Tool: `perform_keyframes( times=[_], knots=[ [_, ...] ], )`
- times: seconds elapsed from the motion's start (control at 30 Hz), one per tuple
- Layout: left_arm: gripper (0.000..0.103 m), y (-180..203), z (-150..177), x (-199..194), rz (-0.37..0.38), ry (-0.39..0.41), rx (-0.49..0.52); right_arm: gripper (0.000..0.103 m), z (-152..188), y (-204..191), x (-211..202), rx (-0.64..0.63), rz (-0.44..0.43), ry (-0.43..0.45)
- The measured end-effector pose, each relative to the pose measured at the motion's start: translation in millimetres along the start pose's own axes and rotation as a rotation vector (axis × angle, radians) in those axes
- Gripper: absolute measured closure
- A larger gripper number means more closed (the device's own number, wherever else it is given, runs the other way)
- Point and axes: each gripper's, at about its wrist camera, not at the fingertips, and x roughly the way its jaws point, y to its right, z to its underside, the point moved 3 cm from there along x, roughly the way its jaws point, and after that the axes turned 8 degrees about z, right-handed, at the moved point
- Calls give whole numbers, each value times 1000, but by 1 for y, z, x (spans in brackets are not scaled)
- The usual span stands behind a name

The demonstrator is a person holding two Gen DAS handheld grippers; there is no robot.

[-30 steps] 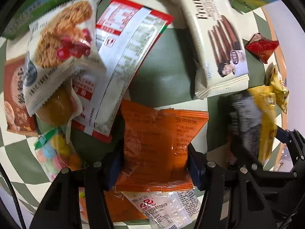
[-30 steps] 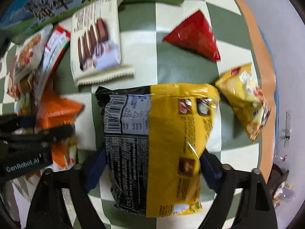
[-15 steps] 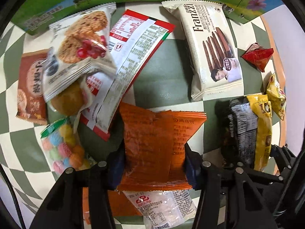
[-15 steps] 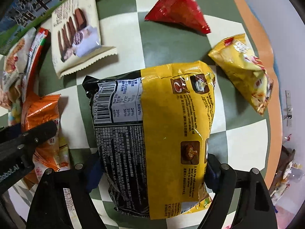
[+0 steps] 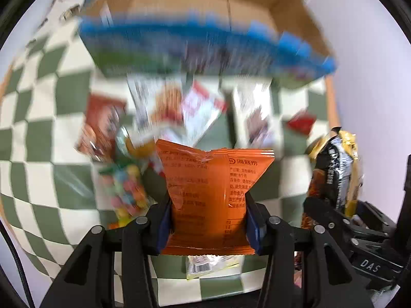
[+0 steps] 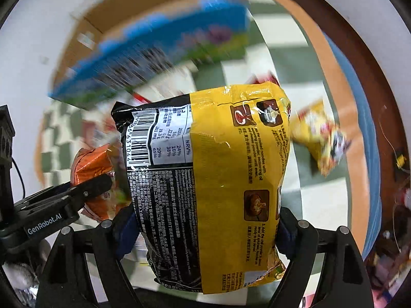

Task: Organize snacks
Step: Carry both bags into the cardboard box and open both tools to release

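Underneath, green-and-cream checkered tablecloth (image 5: 38,154), pale wall (image 5: 359,38) behind.

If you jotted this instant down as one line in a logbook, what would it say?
left hand-held gripper: shut on orange packet | right hand-held gripper: shut on yellow-and-black noodle bag | both packs off the checkered cloth | cardboard box beyond

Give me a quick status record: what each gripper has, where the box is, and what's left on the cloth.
left gripper: shut on orange packet
right gripper: shut on yellow and black noodle packet
cardboard box: open, at the far edge of the checkered cloth
left on cloth: candy bag, red triangular packet, several blurred packets
picture quality: background motion-blurred
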Motion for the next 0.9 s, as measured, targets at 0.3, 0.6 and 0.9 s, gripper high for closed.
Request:
perform_keyframes(
  times=[0.3,0.6,0.9],
  knots=[
    [58,15,-140,-76,38,139,13,16,-96,-19,-40,-49,-158,125],
    [58,-31,-275,-7,-36,47,-71,16,-232,-34,31,-93,-86,100],
    [58,-53,-312,45,-57,-41,-110,16,-302,-49,96,-105,-36,3]
  ],
)
